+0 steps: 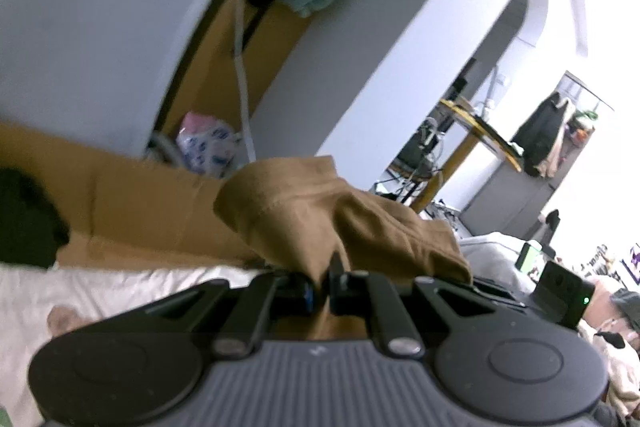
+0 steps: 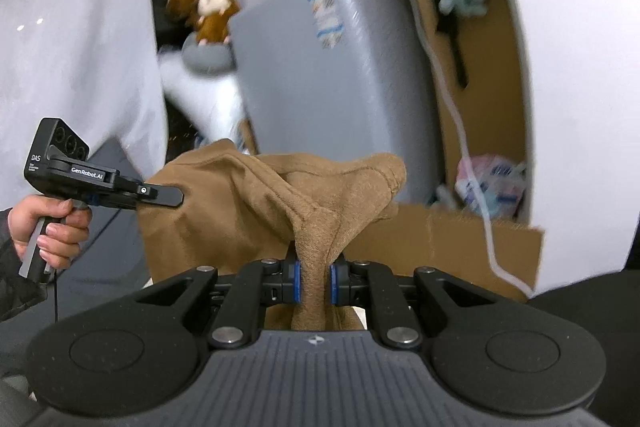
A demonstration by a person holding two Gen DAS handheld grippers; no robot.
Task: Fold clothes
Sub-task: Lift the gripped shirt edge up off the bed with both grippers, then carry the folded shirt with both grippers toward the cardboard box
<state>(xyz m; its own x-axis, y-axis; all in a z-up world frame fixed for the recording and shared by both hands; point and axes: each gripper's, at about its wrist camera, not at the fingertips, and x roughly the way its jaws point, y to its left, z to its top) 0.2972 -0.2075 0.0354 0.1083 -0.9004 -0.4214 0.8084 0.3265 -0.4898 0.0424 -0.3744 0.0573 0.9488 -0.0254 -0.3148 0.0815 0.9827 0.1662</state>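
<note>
Holding a soft brown fleece garment [image 2: 248, 211] aloft, the right gripper [image 2: 314, 277] and left gripper [image 2: 160, 195] each pinch one edge, cloth stretched between them.

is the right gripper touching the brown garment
Touching: the right wrist view shows the right gripper with both blue pads pinching a bunched fold of the brown garment.

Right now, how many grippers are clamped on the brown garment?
2. The right gripper pinches a bunched fold of the brown garment between its blue pads. The left gripper, seen at the left of the right wrist view, grips the garment's other edge.
</note>
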